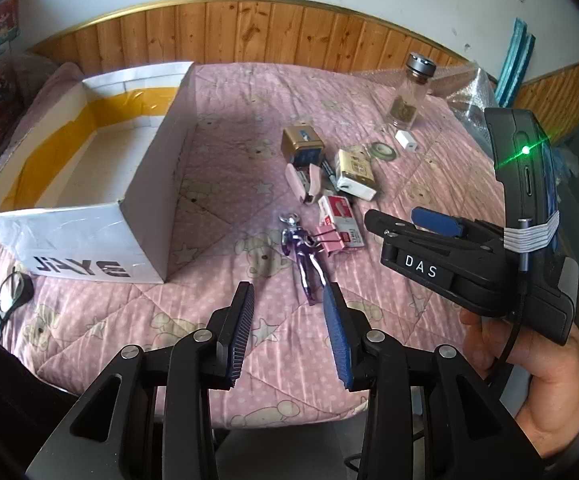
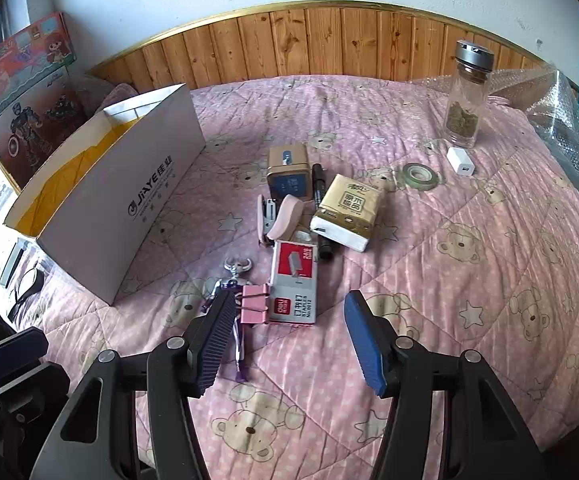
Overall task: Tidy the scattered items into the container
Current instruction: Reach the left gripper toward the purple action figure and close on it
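A white cardboard box [image 1: 89, 240] [image 2: 129, 208] stands open on the left of the pink quilt. In the middle lie a purple toy figure [image 1: 303, 256] [image 2: 231, 276], a pink binder clip [image 1: 331, 240] [image 2: 254, 306], a red-and-white staple box [image 1: 339, 218] [image 2: 293, 280], a pink stapler [image 2: 277, 220], a tissue pack [image 2: 345, 212], a gold tin [image 2: 288, 176] and a black marker [image 2: 319, 192]. My left gripper [image 1: 288, 288] is open and empty, just short of the figure's feet. My right gripper [image 2: 289, 300] [image 1: 393, 216] hangs open over the staple box, touching nothing.
Farther right are a tape roll [image 2: 419, 174], a white charger [image 2: 460, 162] and a glass bottle [image 2: 465, 108]. Bubble wrap [image 2: 549, 100] covers the far right corner. Glasses [image 1: 5, 296] lie left of the box. Toy cartons [image 2: 21, 80] lean against the wood-panelled wall.
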A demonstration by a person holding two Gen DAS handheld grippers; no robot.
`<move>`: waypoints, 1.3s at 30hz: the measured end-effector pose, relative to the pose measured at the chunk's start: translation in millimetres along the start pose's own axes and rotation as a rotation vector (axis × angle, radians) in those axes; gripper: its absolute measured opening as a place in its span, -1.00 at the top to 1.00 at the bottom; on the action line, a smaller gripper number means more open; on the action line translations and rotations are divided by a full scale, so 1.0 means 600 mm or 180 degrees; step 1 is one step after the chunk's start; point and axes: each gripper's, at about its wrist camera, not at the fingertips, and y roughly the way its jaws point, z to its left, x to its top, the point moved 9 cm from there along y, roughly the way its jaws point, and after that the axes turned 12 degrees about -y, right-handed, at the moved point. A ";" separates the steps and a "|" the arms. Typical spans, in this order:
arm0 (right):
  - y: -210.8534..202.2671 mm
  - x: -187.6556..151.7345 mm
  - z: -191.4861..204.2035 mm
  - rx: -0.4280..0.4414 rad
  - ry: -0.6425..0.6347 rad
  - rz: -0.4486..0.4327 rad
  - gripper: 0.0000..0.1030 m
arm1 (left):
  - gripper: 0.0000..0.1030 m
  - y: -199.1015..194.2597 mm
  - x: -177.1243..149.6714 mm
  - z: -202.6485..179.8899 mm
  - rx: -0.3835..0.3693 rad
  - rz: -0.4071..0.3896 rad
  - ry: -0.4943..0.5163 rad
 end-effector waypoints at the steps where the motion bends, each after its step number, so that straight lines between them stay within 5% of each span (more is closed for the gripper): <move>1: 0.002 -0.001 -0.007 -0.0001 0.0022 0.0022 -0.15 | 0.26 0.005 0.000 -0.006 -0.0019 0.0023 0.0013; 15: 0.029 0.008 -0.063 0.0020 0.0064 0.0215 -0.23 | 0.20 0.097 -0.006 -0.055 -0.0211 0.0313 0.0050; 28: 0.095 0.000 -0.040 0.0870 0.0448 0.0434 -0.32 | 0.20 0.186 -0.020 -0.003 -0.0374 0.0691 -0.0568; 35: 0.151 0.007 -0.005 0.0730 0.0094 0.0569 -0.18 | 0.20 0.208 -0.019 0.032 -0.0103 0.0610 -0.0634; 37: 0.159 0.002 -0.014 0.0505 -0.0058 0.0644 -0.05 | 0.20 0.206 -0.014 0.043 -0.0016 0.0533 -0.0638; 39: 0.156 0.001 -0.043 0.0202 -0.0074 0.0647 0.08 | 0.20 0.204 -0.012 0.038 -0.0180 0.0556 -0.0697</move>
